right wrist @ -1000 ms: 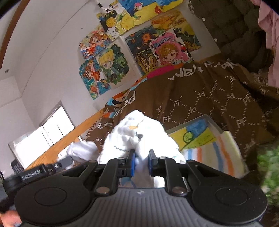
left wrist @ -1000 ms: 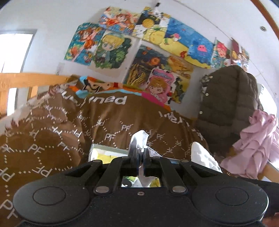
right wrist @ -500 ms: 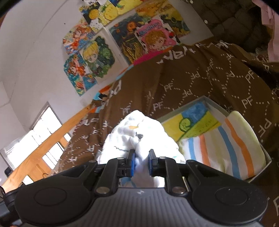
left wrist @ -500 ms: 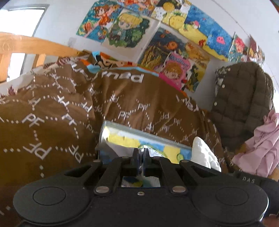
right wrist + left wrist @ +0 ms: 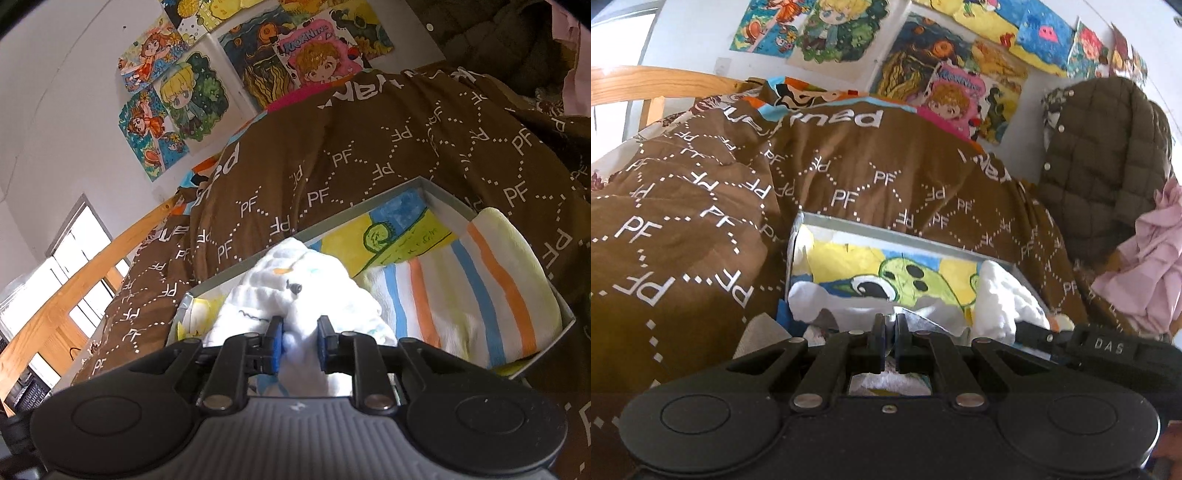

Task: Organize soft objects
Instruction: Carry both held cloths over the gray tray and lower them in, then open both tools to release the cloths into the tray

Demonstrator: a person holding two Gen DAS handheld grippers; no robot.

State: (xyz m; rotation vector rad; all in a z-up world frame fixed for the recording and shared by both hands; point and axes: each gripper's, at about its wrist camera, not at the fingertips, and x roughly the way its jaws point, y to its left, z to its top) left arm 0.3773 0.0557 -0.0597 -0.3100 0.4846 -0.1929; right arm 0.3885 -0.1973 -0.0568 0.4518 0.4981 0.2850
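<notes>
A shallow grey box (image 5: pixel 439 186) is seen lying on a bed covered by a brown quilt (image 5: pixel 369 147) printed with white "PF" letters. The bottom of the box is lined with a brightly coloured drawing (image 5: pixel 905 273).

A white printed cloth (image 5: pixel 295 291) is bunched up inside the left part of the box, and it lies between the fingers of the right gripper (image 5: pixel 298 345). Those fingers are opening, with their blue pads at either side of the fabric (whether the pads are pressing on it cannot be told). Just beside this cloth, in the right part of the box, a folded towel (image 5: pixel 476 291) with orange and blue stripes is laid flat.

The left gripper (image 5: pixel 890 338) is seen with its fingers closed together on a thin fold of the same white cloth at the near edge of the box.

Coloured drawings (image 5: pixel 956 88) are pinned on the wall behind the bed, and a dark padded jacket (image 5: pixel 1108 162) hangs at the right.
</notes>
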